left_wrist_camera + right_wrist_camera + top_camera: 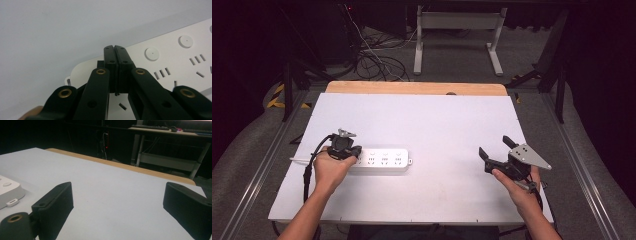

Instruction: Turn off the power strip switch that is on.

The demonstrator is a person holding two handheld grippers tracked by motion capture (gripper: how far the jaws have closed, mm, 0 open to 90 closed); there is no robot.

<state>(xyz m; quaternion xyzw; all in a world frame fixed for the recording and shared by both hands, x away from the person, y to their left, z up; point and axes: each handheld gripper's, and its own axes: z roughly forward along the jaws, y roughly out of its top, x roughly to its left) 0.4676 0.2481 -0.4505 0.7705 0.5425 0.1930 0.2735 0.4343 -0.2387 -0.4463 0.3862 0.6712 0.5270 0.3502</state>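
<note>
Our hands rest near the desk's front edge, one gripper apiece.

We press the left gripper [343, 146], jaws closed tight with nothing between them, down on the left end of the white power strip [384, 160], probably to pin it or work a switch there. We hold the right gripper [497, 149] wide open and empty near the right edge, well apart.

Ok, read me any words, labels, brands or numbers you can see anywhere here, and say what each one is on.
No text can be read.
Power strip: socket slots and round buttons, no lettering visible.
Left gripper and right gripper: plain black jaws, no markings.
Floor tape: yellow and black stripes, no words.
</note>
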